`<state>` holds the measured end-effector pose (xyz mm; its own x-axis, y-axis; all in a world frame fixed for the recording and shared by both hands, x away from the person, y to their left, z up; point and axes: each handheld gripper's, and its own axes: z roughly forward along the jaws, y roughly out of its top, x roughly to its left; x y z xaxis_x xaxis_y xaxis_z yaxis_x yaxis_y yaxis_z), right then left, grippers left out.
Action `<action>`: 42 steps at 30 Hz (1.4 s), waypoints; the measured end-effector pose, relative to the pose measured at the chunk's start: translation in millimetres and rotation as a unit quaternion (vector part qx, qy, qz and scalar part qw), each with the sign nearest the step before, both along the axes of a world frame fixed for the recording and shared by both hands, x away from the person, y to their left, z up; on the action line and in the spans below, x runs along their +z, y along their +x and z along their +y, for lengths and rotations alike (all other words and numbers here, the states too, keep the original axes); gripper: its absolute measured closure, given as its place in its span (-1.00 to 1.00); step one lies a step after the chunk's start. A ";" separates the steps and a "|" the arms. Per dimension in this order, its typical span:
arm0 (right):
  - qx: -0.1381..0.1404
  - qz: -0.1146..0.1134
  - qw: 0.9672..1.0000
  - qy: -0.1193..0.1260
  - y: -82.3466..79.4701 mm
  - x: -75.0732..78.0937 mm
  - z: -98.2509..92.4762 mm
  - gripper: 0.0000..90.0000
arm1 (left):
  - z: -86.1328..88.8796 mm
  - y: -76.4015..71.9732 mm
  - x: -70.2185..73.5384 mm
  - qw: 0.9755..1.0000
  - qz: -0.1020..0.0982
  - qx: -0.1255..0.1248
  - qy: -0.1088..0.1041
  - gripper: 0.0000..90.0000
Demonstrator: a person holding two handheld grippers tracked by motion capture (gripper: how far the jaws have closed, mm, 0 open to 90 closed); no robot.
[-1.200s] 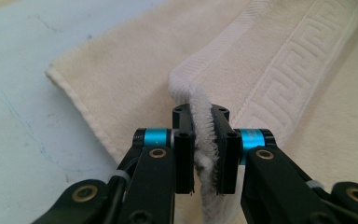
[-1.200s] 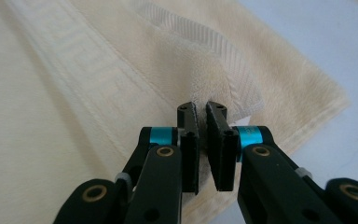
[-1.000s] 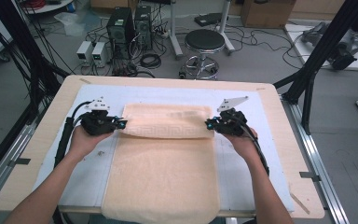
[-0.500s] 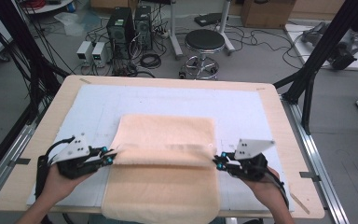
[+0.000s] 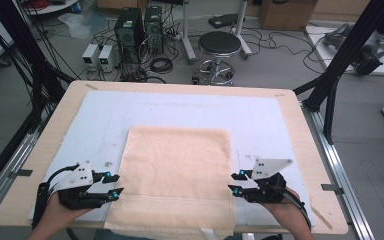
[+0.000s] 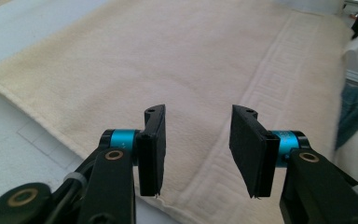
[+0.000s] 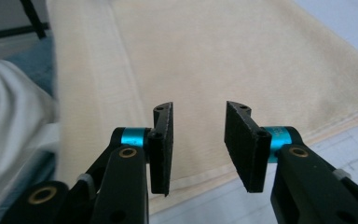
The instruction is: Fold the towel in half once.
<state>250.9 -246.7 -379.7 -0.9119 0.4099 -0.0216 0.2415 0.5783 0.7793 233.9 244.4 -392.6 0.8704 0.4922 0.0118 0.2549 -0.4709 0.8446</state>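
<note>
A cream towel (image 5: pixel 177 175) lies folded flat on the white mat (image 5: pixel 180 107), its near edge at the table's front. My left gripper (image 5: pixel 117 184) sits at the towel's left edge near the front. Its jaws have just been opening and stand apart over the towel's hem (image 6: pixel 198 116), with nothing between them. My right gripper (image 5: pixel 235 182) mirrors it at the towel's right edge. Its jaws have also just been opening and are apart above the towel's border (image 7: pixel 198 109), pressing on nothing. The towel (image 6: pixel 177 60) stretches away from both sets of jaws (image 7: pixel 223 56).
The wooden table rim (image 5: pixel 45 145) frames the mat. Beyond the far edge stand a black stool (image 5: pixel 220 45), computer towers (image 5: pixel 137 25) and cables on the floor. A black frame leg (image 5: pixel 340 65) rises at the right. The person's white garment (image 7: pixel 9 107) is close to the front edge.
Both grippers came from the far part of the table toward the front, drawing the towel's upper layer over with them. Their jaws then opened and let the towel go.
</note>
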 end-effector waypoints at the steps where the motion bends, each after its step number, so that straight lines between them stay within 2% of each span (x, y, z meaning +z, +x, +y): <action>1: -0.001 0.002 1.000 -0.003 5.1 -1.3 2.0 0.34 | -1.1 3.3 -1.2 1.000 0.002 0.002 0.000 0.23; 7: -0.023 0.006 1.000 -0.017 39.4 -6.6 9.3 0.22 | -9.2 34.9 -4.3 0.999 0.002 0.035 0.010 0.12; 10: -0.049 0.005 0.999 -0.019 61.6 -10.7 9.8 0.12 | -13.0 53.0 -5.1 0.998 0.002 0.056 0.014 0.05; 12: -0.064 0.010 0.998 -0.020 73.6 -13.4 8.8 0.08 | -13.8 68.0 -6.8 0.997 0.002 0.074 0.008 0.03; 14: -0.078 0.006 0.997 -0.019 86.7 -16.0 7.5 0.06 | -13.8 83.8 -8.5 0.995 -0.004 0.100 0.004 0.00; 17: -0.100 0.008 0.995 -0.018 106.5 -18.2 6.3 -0.02 | -12.8 107.5 -12.8 0.990 0.006 0.138 -0.005 0.00; 18: -0.106 0.008 0.994 -0.020 110.6 -18.4 6.7 -0.04 | -12.9 117.2 -14.2 0.987 0.012 0.158 -0.008 0.00; 19: -0.112 0.006 0.993 -0.023 117.0 -19.1 7.4 -0.08 | -12.8 122.6 -14.9 0.986 0.014 0.168 -0.010 0.00; 21: -0.128 0.006 0.991 -0.025 126.0 -20.7 9.0 -0.18 | -13.0 138.2 -16.4 0.982 0.022 0.186 0.000 -0.01; 22: -0.134 0.014 0.991 -0.026 132.3 -22.3 9.7 -0.19 | -13.1 142.2 -17.9 0.981 0.028 0.192 -0.004 -0.03; 23: -0.136 0.018 0.990 -0.024 135.2 -23.5 9.8 -0.19 | -12.2 147.2 -20.3 0.981 0.043 0.192 -0.006 -0.05; 25: -0.145 0.027 0.989 -0.022 141.5 -29.5 9.2 -0.23 | -11.6 151.5 -26.5 0.980 0.053 0.192 0.004 -0.05; 29: -0.149 0.048 0.987 -0.045 149.1 -42.6 8.6 -0.25 | -11.5 158.0 -38.3 0.978 0.083 0.192 0.018 -0.07; 32: -0.147 0.060 0.986 -0.044 150.4 -47.9 9.9 -0.05 | -16.2 160.5 -46.3 0.977 0.098 0.187 0.037 -0.07; 34: -0.141 0.074 0.986 -0.052 150.6 -54.0 13.3 0.08 | -18.9 159.0 -46.8 0.976 0.092 0.194 0.040 -0.05; 36: -0.145 0.087 0.985 -0.030 150.5 -56.7 11.8 0.20 | -20.4 157.9 -46.1 0.974 0.092 0.200 0.044 -0.01; 38: -0.150 0.091 0.984 -0.020 150.0 -57.8 10.5 0.28 | -20.9 156.9 -44.5 0.975 0.100 0.195 0.045 0.19; 39: -0.148 0.092 0.984 -0.018 149.9 -58.0 10.3 0.37 | -22.4 156.2 -44.9 0.974 0.100 0.199 0.040 0.26; 41: -0.136 0.104 0.985 -0.012 149.8 -57.9 12.2 0.66 | -21.9 156.7 -44.8 0.973 0.109 0.200 0.032 0.39; 42: -0.128 0.111 0.986 -0.007 149.8 -58.2 13.8 0.77 | -20.6 157.4 -45.1 0.974 0.117 0.194 0.024 0.52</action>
<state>400.7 -232.9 -437.9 -0.7616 0.6282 0.1593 0.5440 0.4861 0.6839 391.2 223.8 -437.7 0.6000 0.7887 -0.1340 0.6050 -0.3378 0.7210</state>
